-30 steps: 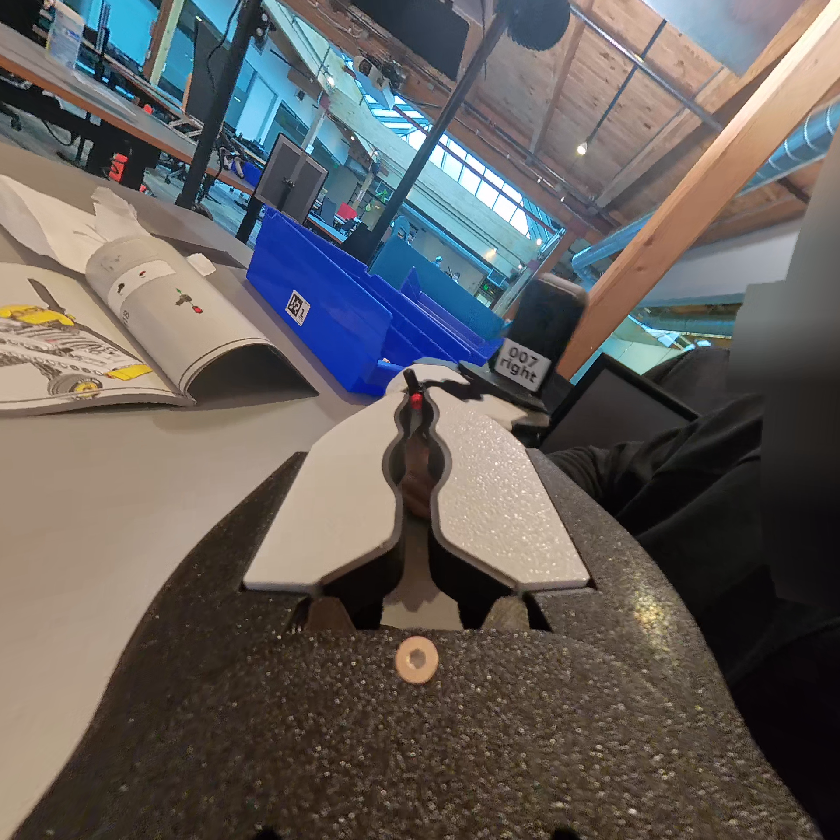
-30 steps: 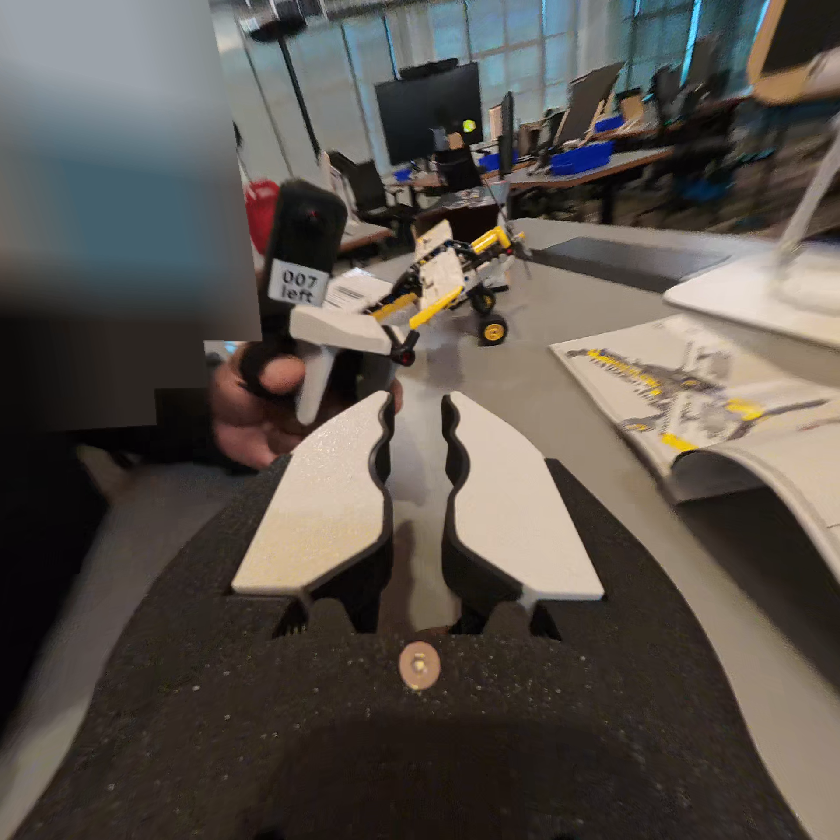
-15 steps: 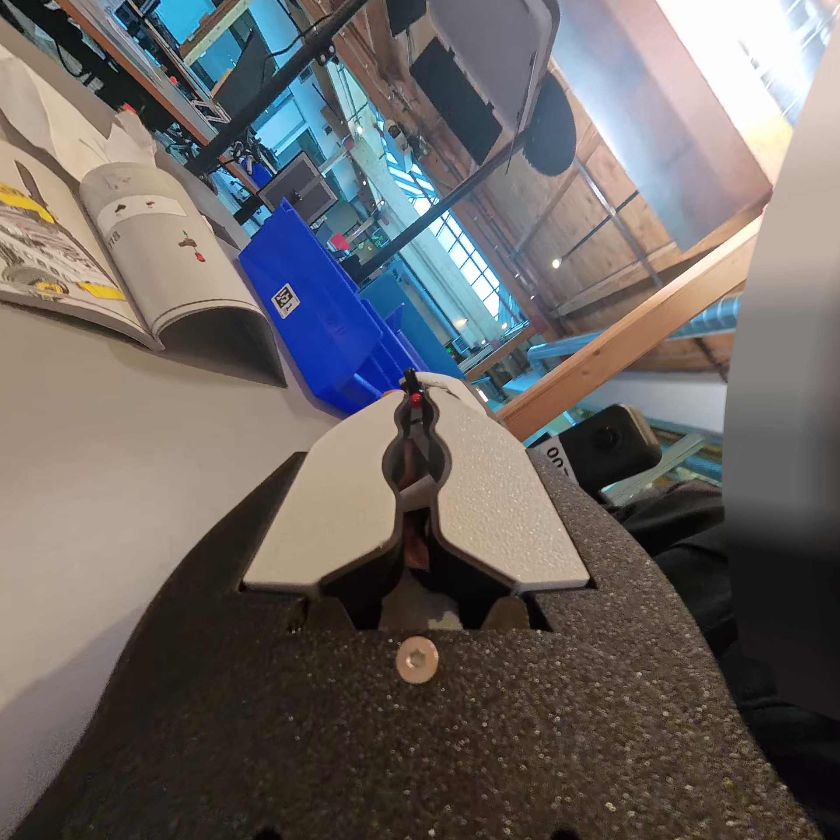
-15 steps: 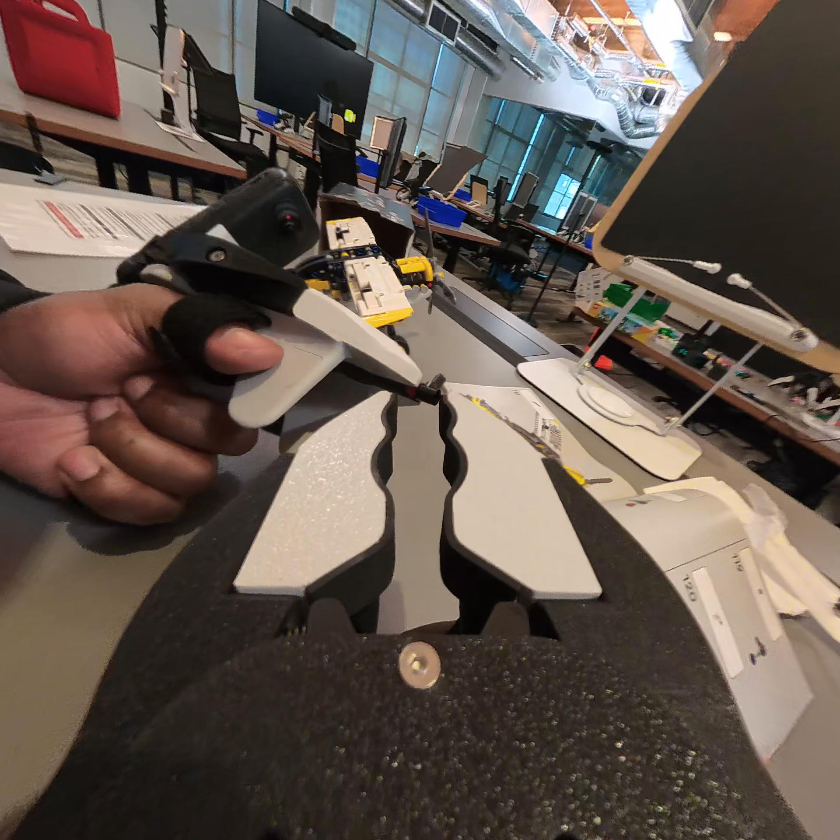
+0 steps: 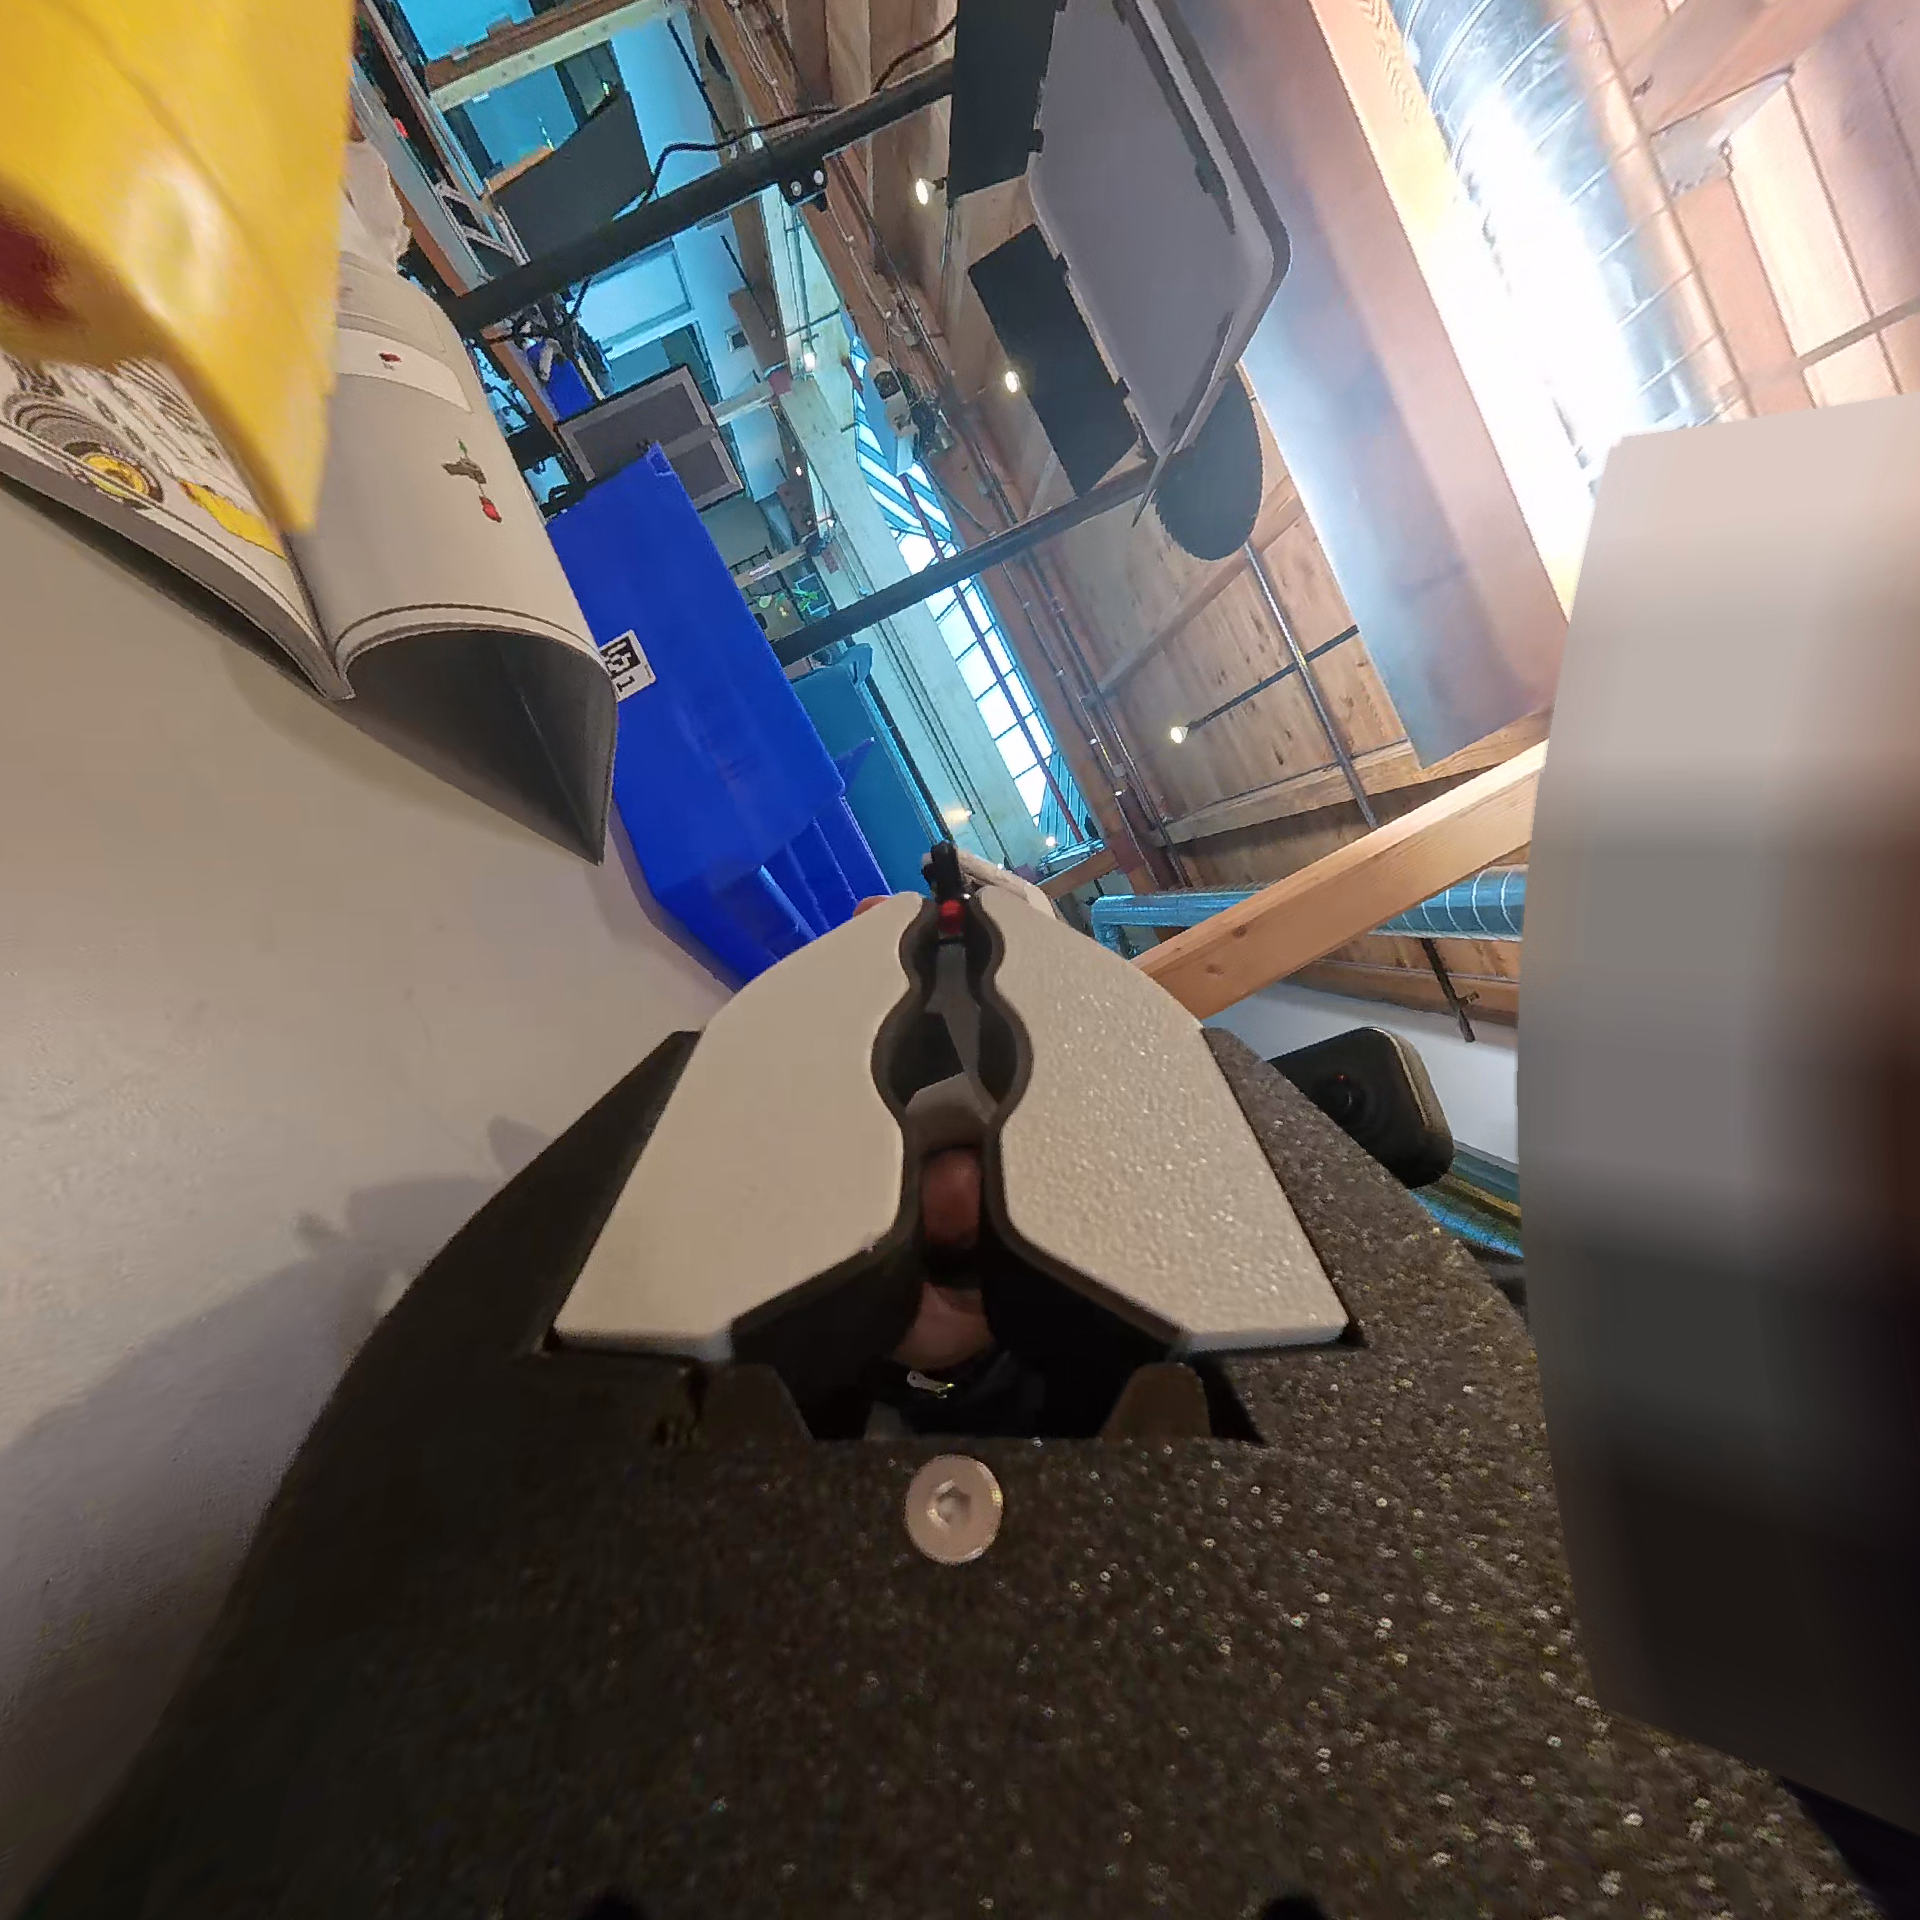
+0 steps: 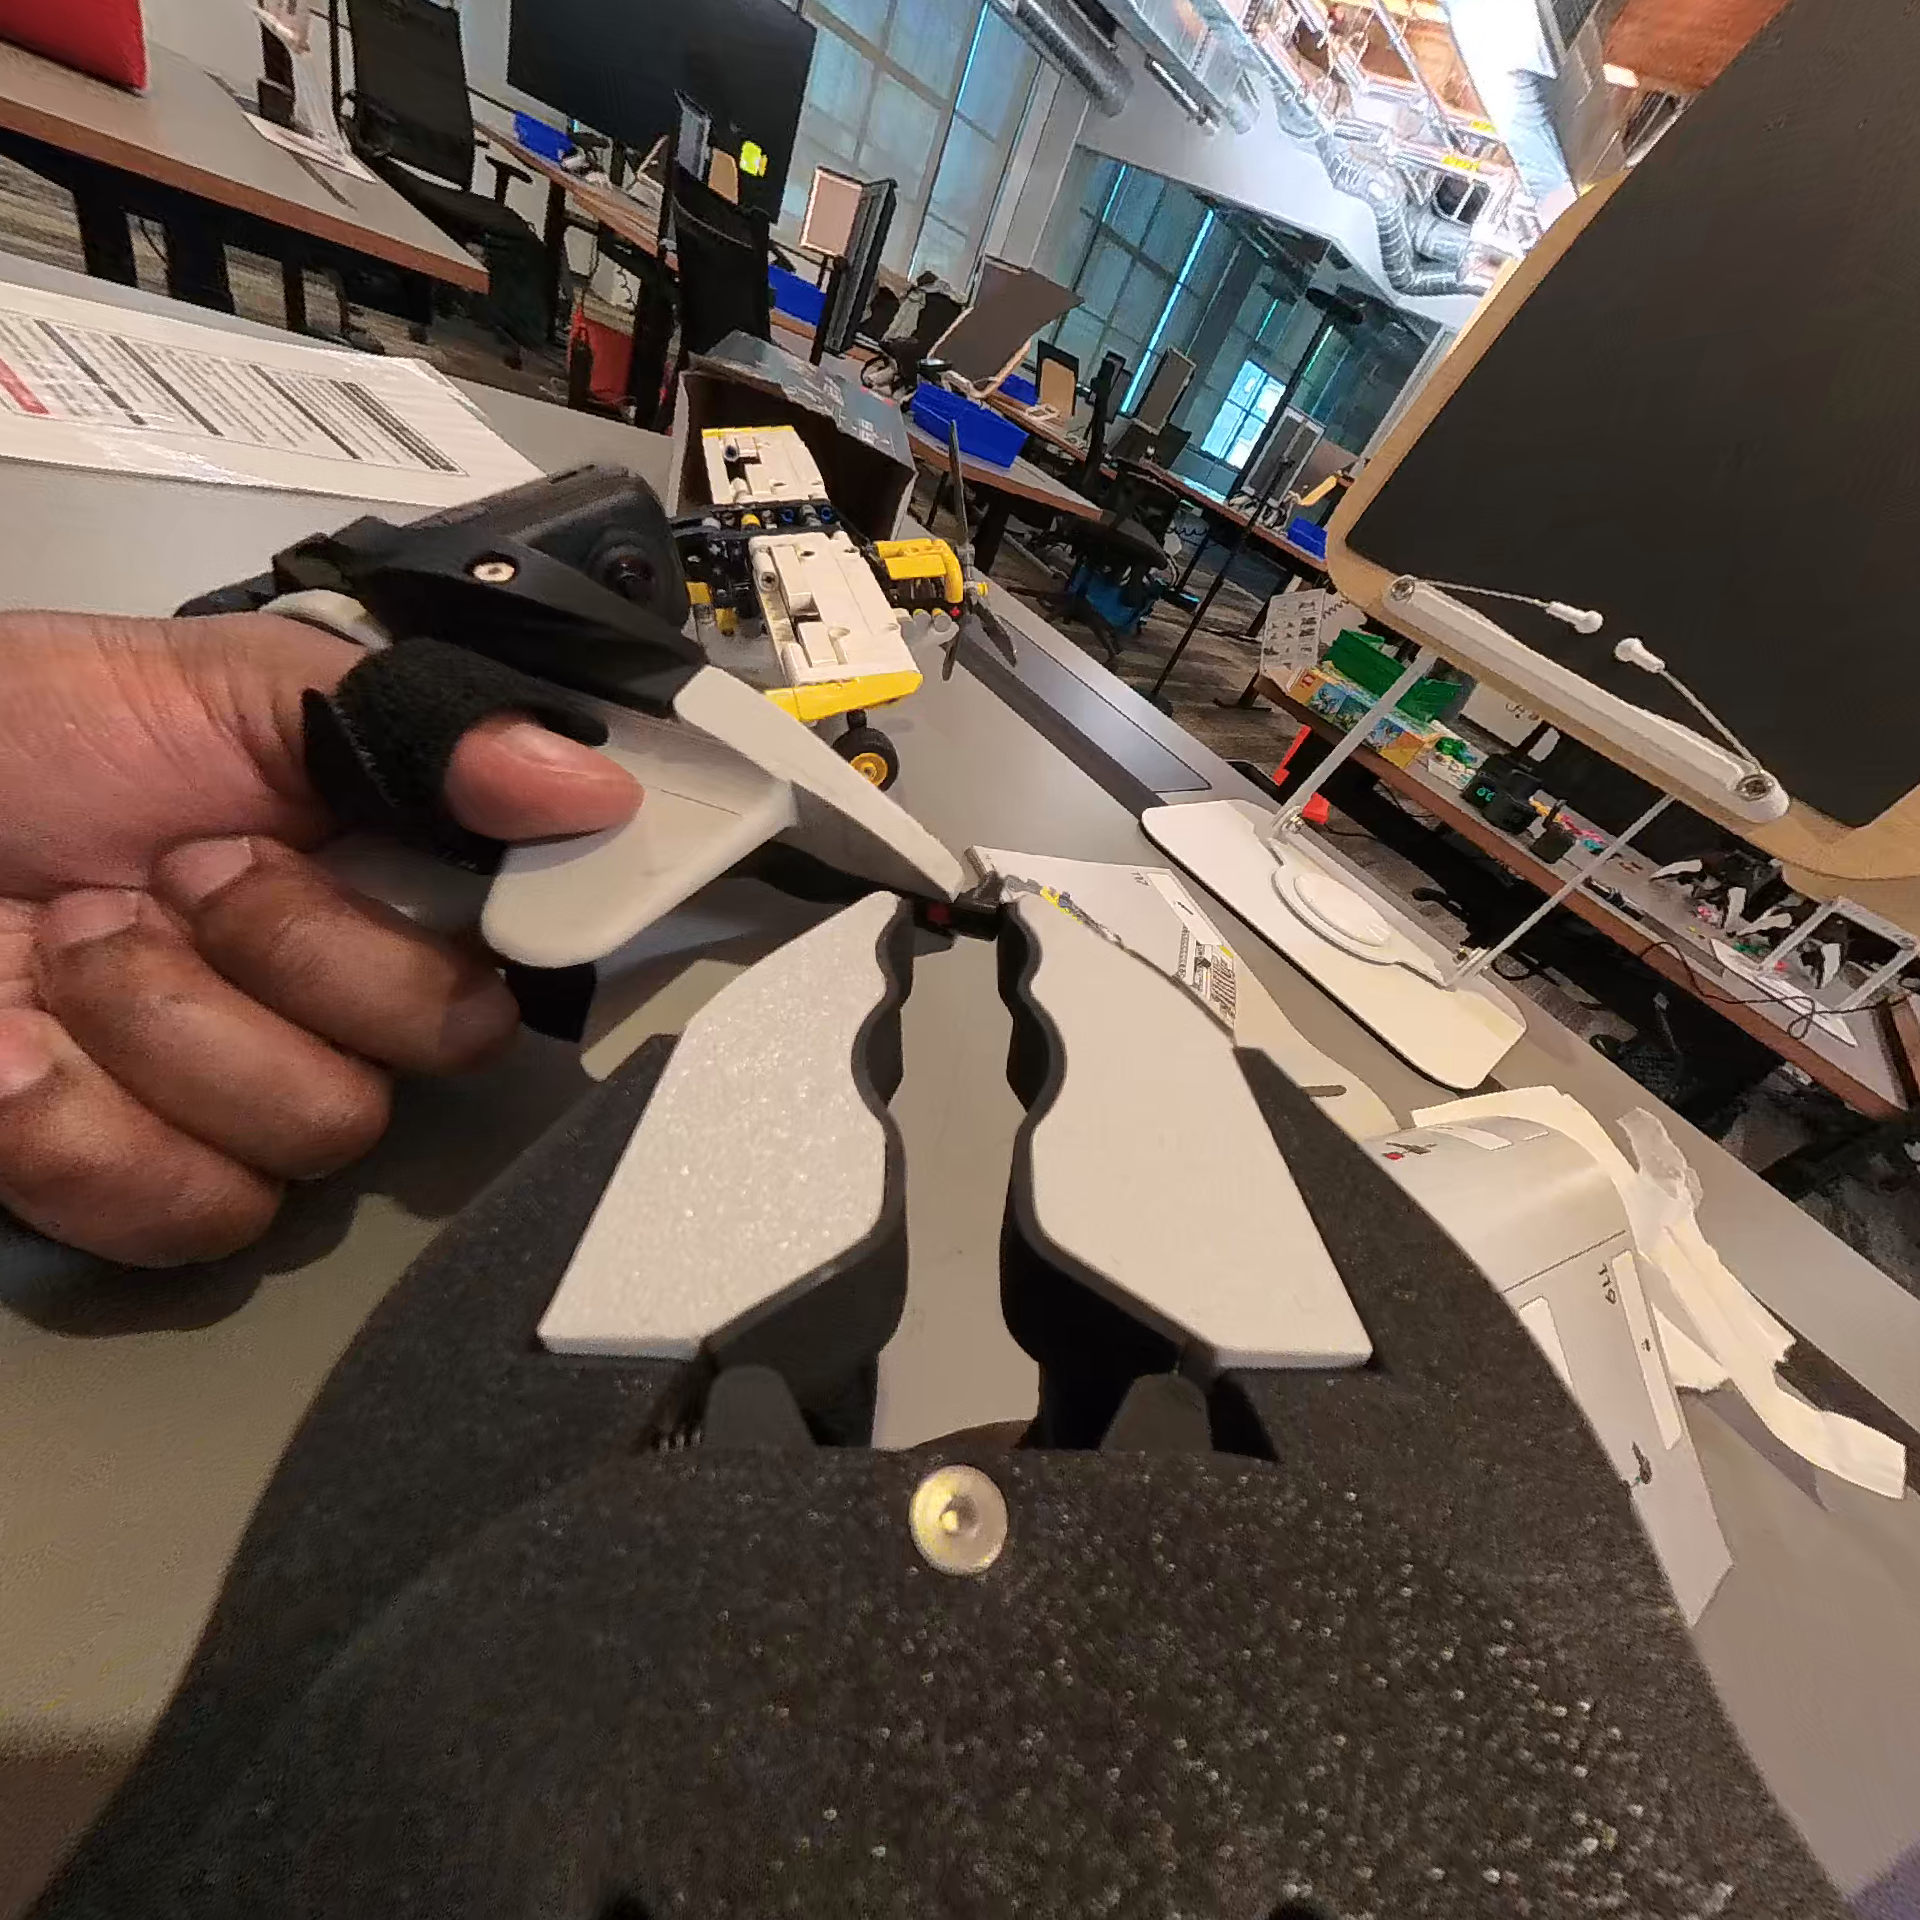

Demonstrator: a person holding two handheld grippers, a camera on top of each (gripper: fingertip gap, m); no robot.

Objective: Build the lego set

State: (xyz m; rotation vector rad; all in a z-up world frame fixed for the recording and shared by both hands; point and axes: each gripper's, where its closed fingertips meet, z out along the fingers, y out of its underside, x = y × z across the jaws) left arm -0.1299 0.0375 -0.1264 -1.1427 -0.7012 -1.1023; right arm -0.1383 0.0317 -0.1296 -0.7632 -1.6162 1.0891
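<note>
My left gripper (image 5: 948,909) is shut on a small black piece with a red bit (image 5: 943,868), pinched at the very tips with its black end sticking out beyond them. In the right wrist view the left gripper's fingers (image 6: 831,800), held by a hand (image 6: 156,883), carry the same piece (image 6: 966,920) into my right gripper (image 6: 961,914). The piece spans the narrow gap between the right fingertips, and both tips touch it. One right finger (image 5: 1003,888) shows just behind the piece in the left wrist view.
A white and yellow brick-built plane (image 6: 821,623) stands on the grey table (image 6: 1039,748) beyond the grippers. An open instruction booklet (image 5: 436,540) lies nearby, also in the right wrist view (image 6: 1143,925). A blue bin (image 5: 707,727) stands behind it. A white stand base (image 6: 1340,914) is at right. A blurred yellow thing (image 5: 177,208) is close at upper left. Only a small space, under 4 cm, lies between the two pairs of fingers.
The two grippers have come together. The left gripper brought the piece between the right fingertips, and the right fingers narrowed onto it. The left grasp stayed shut on the piece throughout.
</note>
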